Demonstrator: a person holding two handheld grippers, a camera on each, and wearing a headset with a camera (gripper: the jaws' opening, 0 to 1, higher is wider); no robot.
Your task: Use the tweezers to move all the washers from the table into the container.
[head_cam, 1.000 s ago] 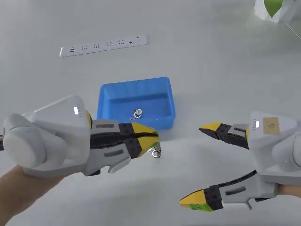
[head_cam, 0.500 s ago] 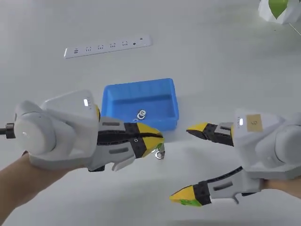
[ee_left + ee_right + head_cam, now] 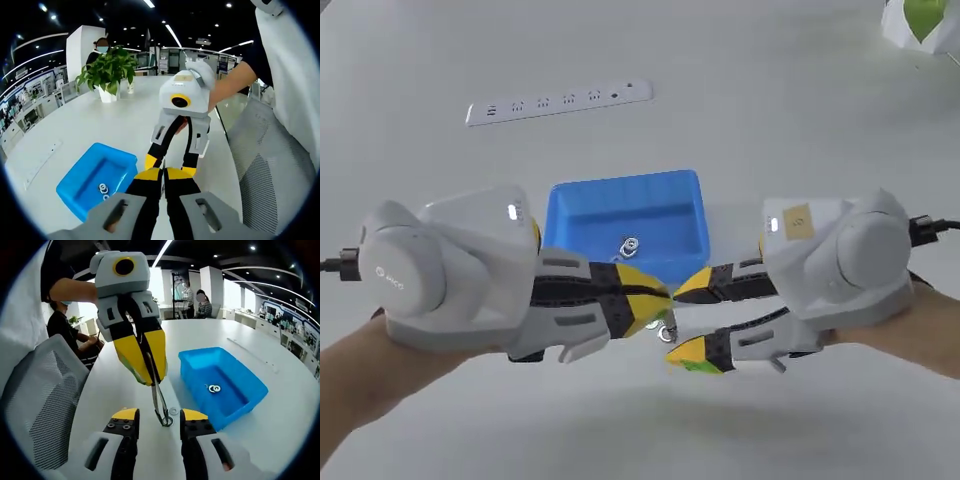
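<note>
Right gripper view showed a washer (image 3: 166, 421) at the tips of the tweezers (image 3: 156, 394), near the blue container (image 3: 197, 390) on the white surface (image 3: 107, 395), the left gripper (image 3: 150, 381) clamped on the tweezers, the right gripper (image 3: 160, 416) with jaws apart.

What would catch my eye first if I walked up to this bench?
Two white grippers with yellow-tipped jaws sit nose to nose over the table: the left gripper is shut on thin tweezers, and the right gripper stands open close to their tip. Just behind them sits a bright blue container with washers in it.
</note>
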